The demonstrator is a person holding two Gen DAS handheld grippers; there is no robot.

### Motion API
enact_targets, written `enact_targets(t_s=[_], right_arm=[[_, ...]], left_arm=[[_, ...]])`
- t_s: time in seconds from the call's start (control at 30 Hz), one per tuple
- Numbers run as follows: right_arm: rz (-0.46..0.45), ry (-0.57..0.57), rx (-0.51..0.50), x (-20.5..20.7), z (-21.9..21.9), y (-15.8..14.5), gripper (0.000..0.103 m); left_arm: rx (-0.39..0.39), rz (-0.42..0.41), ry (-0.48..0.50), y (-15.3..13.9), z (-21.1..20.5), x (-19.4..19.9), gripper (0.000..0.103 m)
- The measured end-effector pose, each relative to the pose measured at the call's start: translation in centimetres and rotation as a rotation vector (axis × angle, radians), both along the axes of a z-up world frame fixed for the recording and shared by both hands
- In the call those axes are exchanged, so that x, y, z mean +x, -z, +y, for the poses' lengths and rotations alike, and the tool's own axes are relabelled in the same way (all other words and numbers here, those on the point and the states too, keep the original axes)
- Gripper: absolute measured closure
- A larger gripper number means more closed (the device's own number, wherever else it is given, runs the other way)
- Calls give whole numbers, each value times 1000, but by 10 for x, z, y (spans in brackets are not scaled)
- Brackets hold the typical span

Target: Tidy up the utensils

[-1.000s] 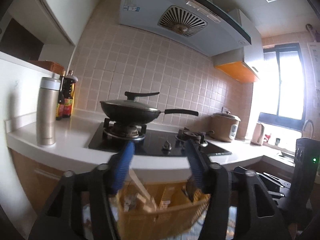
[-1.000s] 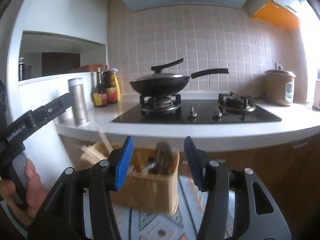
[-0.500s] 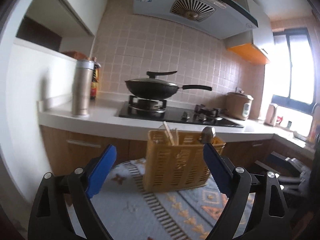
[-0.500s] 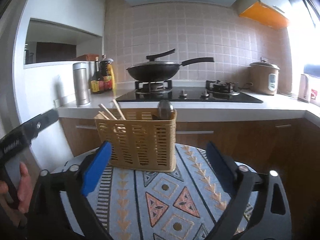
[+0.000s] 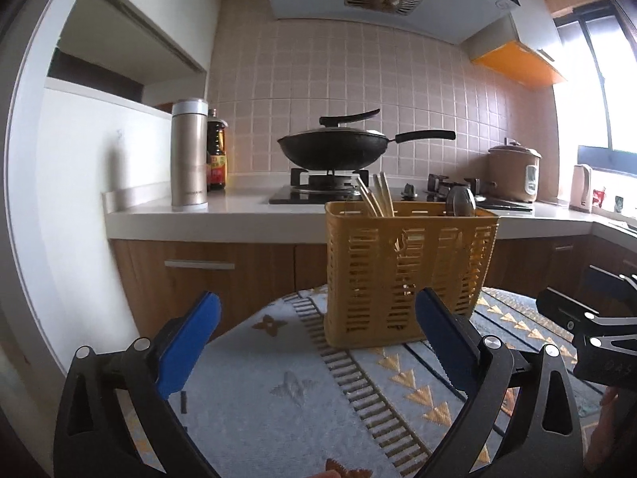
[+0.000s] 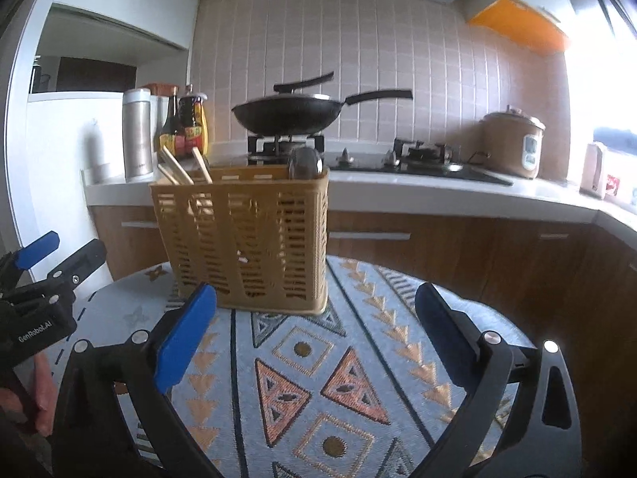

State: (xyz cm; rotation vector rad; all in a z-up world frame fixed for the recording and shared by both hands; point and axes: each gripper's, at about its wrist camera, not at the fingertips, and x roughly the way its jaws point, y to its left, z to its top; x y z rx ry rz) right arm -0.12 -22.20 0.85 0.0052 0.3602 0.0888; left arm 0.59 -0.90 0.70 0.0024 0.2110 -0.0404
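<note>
A yellow slotted utensil basket [image 5: 406,275] stands upright on a round table with a patterned cloth [image 5: 302,390]; it also shows in the right wrist view [image 6: 247,239]. Wooden chopsticks [image 5: 378,199] stick out of its left part and a metal spoon [image 5: 461,201] out of its right part. My left gripper [image 5: 318,330] is open and empty, a little short of the basket. My right gripper [image 6: 314,330] is open and empty, just in front of the basket. The left gripper shows at the left edge of the right wrist view [image 6: 43,279].
Behind the table runs a kitchen counter [image 5: 239,211] with a steel flask [image 5: 189,155], sauce bottles [image 6: 187,123], a black wok [image 5: 332,147] on the hob, and a rice cooker [image 5: 513,171]. Wooden cabinets [image 6: 438,255] stand below.
Both grippers have pulled back and down from the basket and opened wider. The basket now stands in full view on the cloth.
</note>
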Motion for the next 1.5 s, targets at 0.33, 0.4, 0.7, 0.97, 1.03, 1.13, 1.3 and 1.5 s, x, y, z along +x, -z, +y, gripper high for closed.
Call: enact_targets(t_s=[0.33, 0.4, 0.7, 0.97, 1.03, 1.13, 1.3, 1.5], right_arm=[[52, -1, 35, 10, -8, 8, 7], [52, 0, 22, 10, -5, 9, 7], [44, 2, -6, 8, 0, 9, 8], [47, 4, -10, 8, 1, 9, 7], [49, 4, -11, 9, 1, 9, 8], [53, 6, -11, 9, 1, 10, 8], [56, 0, -11, 11, 0, 11, 8], [56, -2, -10, 11, 1, 11, 8]], left_arm=[[-8, 27, -33, 4, 4, 6, 8], [4, 21, -31, 4, 2, 5, 8], [24, 23, -26, 4, -3, 5, 8], [28, 25, -21, 4, -2, 5, 8], [28, 27, -18, 4, -2, 5, 8], [30, 29, -16, 4, -3, 6, 8], [32, 28, -11, 4, -5, 6, 8], [38, 29, -8, 4, -7, 5, 8]])
